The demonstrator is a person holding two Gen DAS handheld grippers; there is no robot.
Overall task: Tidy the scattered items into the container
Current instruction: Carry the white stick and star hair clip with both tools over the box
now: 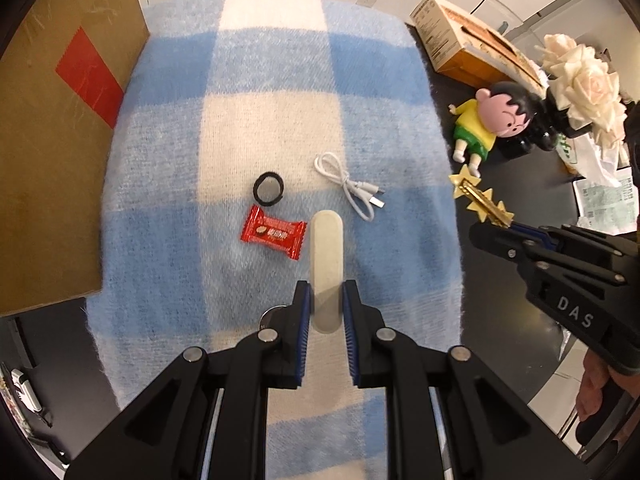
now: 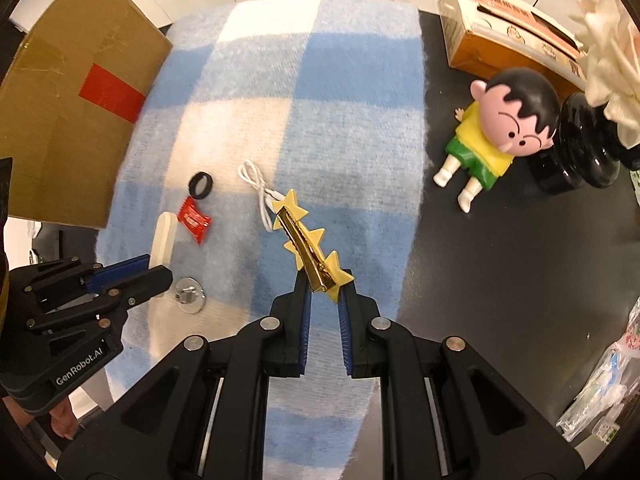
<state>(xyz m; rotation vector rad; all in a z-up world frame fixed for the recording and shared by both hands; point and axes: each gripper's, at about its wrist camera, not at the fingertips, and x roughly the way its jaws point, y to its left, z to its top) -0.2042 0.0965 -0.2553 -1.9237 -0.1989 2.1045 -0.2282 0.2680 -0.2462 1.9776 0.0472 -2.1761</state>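
left gripper clamped on a cream oblong bar, lifted over the blue checked blanket. right gripper pinching a gold star hair clip. red candy, black ring, white cable lying at twelve o'clock; cardboard box at nine.

A cream oval bar and a yellow star hair clip are hanging clamped above the checked blanket, where a red candy, black ring, white cable and washer are lying; the cardboard box is sitting left.
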